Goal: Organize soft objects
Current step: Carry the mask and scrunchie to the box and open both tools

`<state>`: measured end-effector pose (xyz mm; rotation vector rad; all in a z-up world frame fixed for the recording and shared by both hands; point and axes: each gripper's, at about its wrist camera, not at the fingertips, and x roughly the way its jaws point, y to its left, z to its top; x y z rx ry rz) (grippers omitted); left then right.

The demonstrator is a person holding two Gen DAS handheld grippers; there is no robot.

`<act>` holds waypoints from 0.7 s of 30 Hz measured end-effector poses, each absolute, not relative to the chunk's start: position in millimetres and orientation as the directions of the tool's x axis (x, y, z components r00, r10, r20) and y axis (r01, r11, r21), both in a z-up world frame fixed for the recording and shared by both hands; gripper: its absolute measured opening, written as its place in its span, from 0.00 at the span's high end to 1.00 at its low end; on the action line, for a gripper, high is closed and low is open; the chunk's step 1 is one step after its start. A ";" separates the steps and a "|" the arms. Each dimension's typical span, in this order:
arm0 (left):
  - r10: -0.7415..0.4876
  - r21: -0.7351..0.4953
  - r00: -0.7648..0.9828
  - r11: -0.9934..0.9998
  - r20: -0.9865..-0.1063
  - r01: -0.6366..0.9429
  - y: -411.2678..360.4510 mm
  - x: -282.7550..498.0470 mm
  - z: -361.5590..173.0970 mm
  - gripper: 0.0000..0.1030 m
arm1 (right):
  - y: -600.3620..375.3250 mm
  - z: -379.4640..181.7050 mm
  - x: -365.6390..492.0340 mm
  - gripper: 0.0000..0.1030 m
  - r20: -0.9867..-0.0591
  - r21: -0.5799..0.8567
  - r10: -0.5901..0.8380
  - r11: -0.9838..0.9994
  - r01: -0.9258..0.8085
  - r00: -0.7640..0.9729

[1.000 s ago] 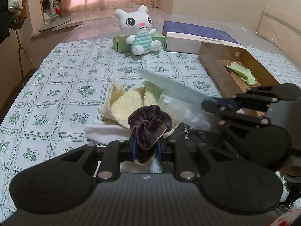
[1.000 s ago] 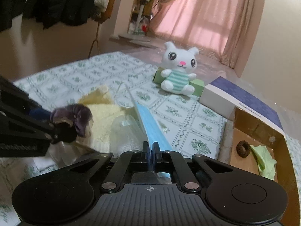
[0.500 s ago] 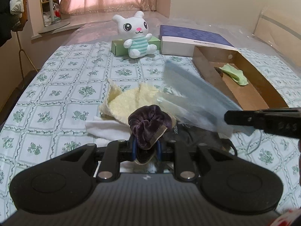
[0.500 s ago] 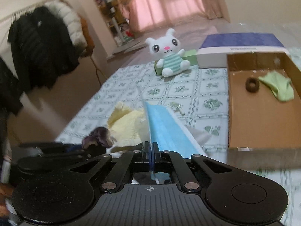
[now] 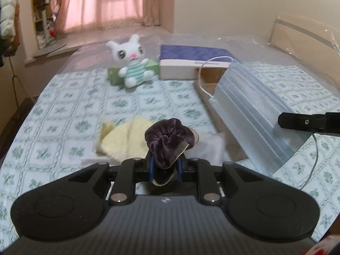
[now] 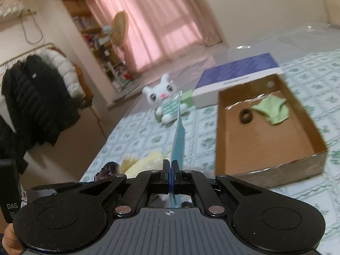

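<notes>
My left gripper (image 5: 164, 166) is shut on a dark purple velvet scrunchie (image 5: 167, 137), held above a pile of a yellow fuzzy cloth (image 5: 125, 138) and white cloth on the bed. My right gripper (image 6: 171, 167) is shut on a light blue face mask (image 6: 178, 136), seen edge-on; in the left wrist view the mask (image 5: 250, 110) hangs in the air over the near end of the cardboard box. The open cardboard box (image 6: 250, 148) holds a green cloth (image 6: 272, 109) and a dark hair tie (image 6: 246, 115).
A white plush bunny (image 5: 132, 61) sits against a green box (image 5: 114, 75) at the far end of the bed. A purple-topped white box (image 5: 191, 63) lies beside it. Coats (image 6: 36, 104) hang on a rack at the left.
My right gripper has lifted the blue mask up and to the right, toward the cardboard box. My left gripper has risen a little with the scrunchie in it.
</notes>
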<state>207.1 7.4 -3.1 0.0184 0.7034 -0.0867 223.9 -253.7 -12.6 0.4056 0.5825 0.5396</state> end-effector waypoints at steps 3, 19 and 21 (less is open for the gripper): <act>-0.103 -0.009 0.762 0.992 -0.639 0.127 -12.9 213.8 2.6 0.82 | -271.3 -6.2 221.6 1.00 -0.391 0.500 0.558 0.797 -0.340 0.732; -0.217 -0.034 0.727 0.966 -0.651 0.258 -112.6 306.1 -0.3 0.82 | -336.7 -8.0 282.3 1.00 -0.414 0.450 0.447 0.858 -0.249 0.793; -0.219 -0.039 0.720 0.965 -0.658 0.258 -119.6 323.7 -4.2 0.81 | -340.1 -10.0 298.3 1.00 -0.415 0.449 0.446 0.858 -0.248 0.793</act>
